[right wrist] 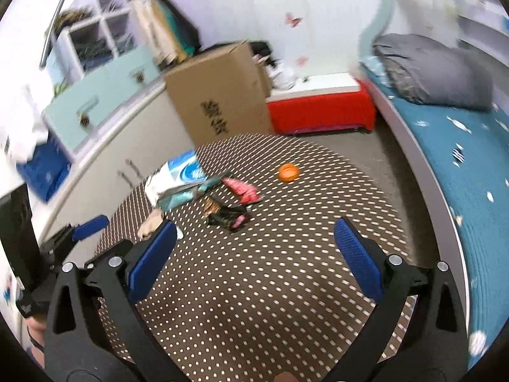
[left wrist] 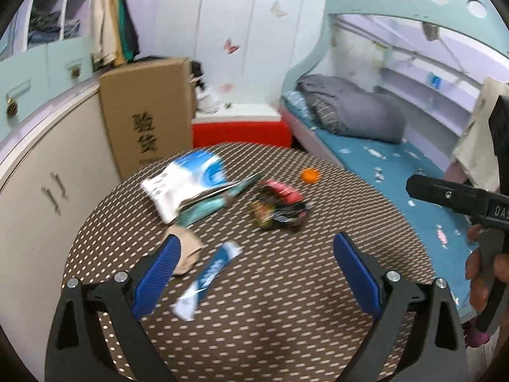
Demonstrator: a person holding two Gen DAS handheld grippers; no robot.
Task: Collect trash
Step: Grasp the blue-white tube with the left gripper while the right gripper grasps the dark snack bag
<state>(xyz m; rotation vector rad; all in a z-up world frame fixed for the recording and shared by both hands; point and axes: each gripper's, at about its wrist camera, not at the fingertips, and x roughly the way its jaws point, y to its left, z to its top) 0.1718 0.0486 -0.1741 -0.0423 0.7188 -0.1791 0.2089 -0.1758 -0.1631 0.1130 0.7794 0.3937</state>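
Trash lies scattered on a round table [left wrist: 286, 318] [right wrist: 286, 286] with a brown dotted cloth. A white and blue bag [left wrist: 184, 181] [right wrist: 178, 175] rests on a teal wrapper [left wrist: 206, 205]. A red packet [left wrist: 283, 189] [right wrist: 243, 189] and a dark crumpled wrapper [left wrist: 280, 215] [right wrist: 227, 216] lie mid-table. A small blue and white sachet [left wrist: 206, 278] and a tan scrap [left wrist: 189, 248] [right wrist: 151, 222] lie nearer. An orange cap [left wrist: 310, 175] [right wrist: 288, 172] sits farther back. My left gripper [left wrist: 257, 251] is open above the sachet. My right gripper [right wrist: 256, 237] is open, empty.
A cardboard box [left wrist: 149, 117] [right wrist: 219, 98] stands behind the table beside a pale cabinet [left wrist: 38, 175]. A red and white bench [left wrist: 241, 127] [right wrist: 318, 108] sits against the wall. A bed [left wrist: 397, 165] [right wrist: 461, 165] with a grey duvet runs along the right.
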